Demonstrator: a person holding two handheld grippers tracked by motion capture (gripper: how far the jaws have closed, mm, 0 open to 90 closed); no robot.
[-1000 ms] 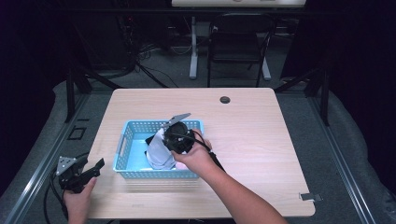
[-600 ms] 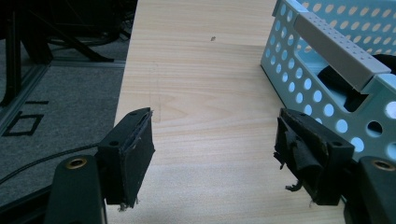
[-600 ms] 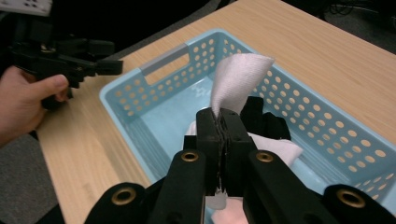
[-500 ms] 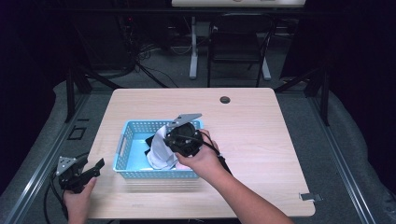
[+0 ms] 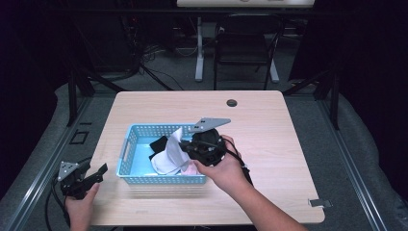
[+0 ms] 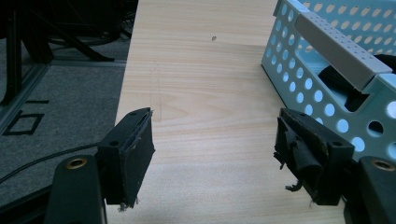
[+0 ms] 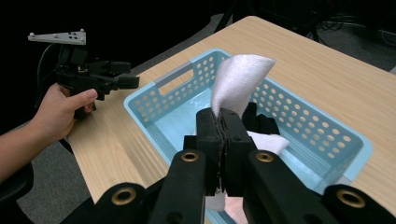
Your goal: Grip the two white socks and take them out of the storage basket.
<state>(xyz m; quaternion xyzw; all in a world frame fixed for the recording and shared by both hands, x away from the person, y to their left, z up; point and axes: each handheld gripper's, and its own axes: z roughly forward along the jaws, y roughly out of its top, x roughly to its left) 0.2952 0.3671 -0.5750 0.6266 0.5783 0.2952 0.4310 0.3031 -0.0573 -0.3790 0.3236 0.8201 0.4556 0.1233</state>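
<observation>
White cloth point(image 7: 240, 77) is pinched tight in my right gripper point(image 7: 223, 122), just above the blue basket point(image 5: 131, 142) on the wooden table point(image 5: 288, 139). My hand hides the low end of the cloth. A black thing point(image 5: 159, 144) lies in the basket, partly under the cloth, and I cannot tell what it is. My left gripper point(image 6: 215, 161) waits beside the basket's end with its jaws wide apart and nothing between them.

High view looks down; 2 tool views sit close, sharing the basket point(image 5: 126, 154).
</observation>
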